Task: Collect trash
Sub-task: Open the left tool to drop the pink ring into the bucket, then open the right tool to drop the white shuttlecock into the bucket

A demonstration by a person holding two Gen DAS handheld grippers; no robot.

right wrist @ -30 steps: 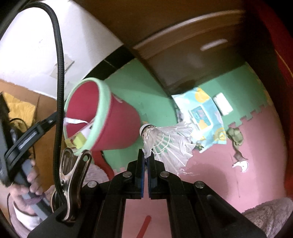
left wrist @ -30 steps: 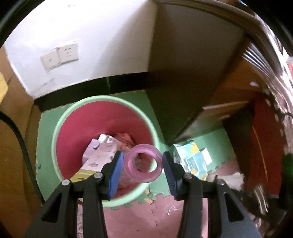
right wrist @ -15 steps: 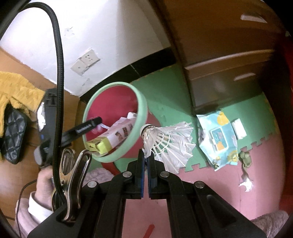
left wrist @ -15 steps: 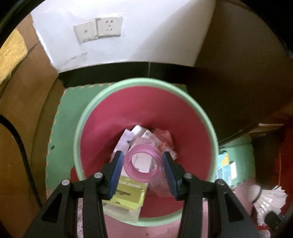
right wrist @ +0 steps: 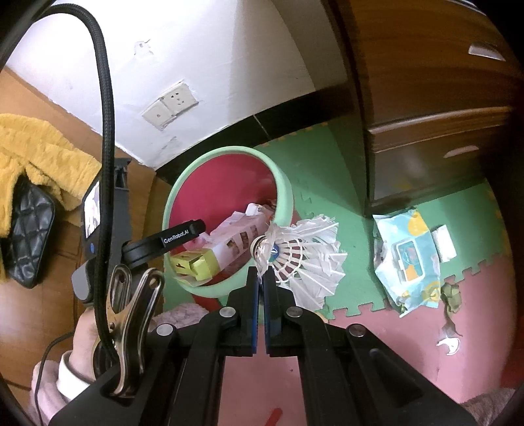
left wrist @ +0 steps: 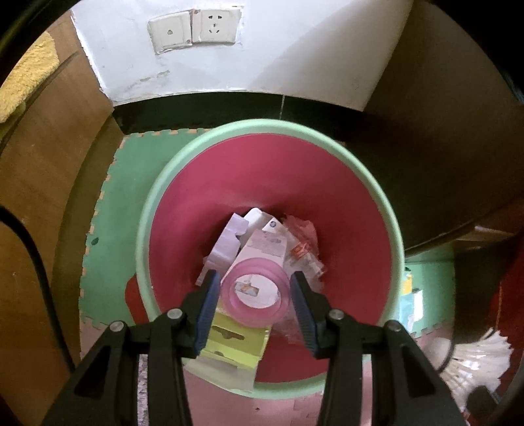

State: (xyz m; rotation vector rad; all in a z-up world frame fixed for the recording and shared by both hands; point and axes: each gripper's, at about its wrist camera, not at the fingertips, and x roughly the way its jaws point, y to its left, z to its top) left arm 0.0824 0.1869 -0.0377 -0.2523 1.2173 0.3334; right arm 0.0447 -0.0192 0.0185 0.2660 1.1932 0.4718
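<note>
Left wrist view shows you the round bin (left wrist: 386,209), its smooth red inside ringed by a pale green rim, standing on the floor (left wrist: 108,209) of green and pink interlocking foam tiles near the white wall with its sockets (left wrist: 193,29). Cardboard boxes (left wrist: 262,245) and crinkled plastic lie at its bottom. Your left gripper (left wrist: 255,295) points steeply down over the bin, fingers pinching a translucent pink tape roll (left wrist: 252,314) across its sides. Your right gripper (right wrist: 260,278) hangs beside the bin's rim, fingers pressed together on a white feathered shuttlecock (right wrist: 301,259).
</note>
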